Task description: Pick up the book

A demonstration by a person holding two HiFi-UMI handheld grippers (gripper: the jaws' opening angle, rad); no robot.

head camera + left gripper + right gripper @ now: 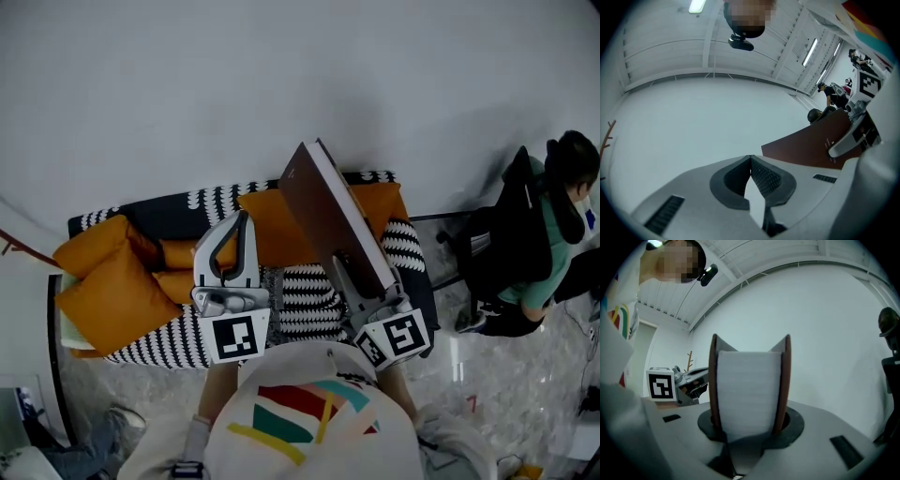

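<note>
A thick brown hardcover book [328,211] is held in the air above the sofa, tilted, with my right gripper [364,277] shut on its lower end. In the right gripper view the book [749,390] stands upright between the jaws, white page edges facing the camera and a brown cover against each pad. My left gripper [242,225] hovers to the left of the book, level with it and apart from it. Its jaws [751,159] meet at the tips with nothing between them. The left gripper view shows the book's cover [811,145] at the right.
Below lies a sofa [309,291] with a black-and-white patterned cover and orange cushions [112,281]. A white wall [281,75] rises behind it. A person sits on a black chair [525,244] at the right, on a glossy marble floor [525,375].
</note>
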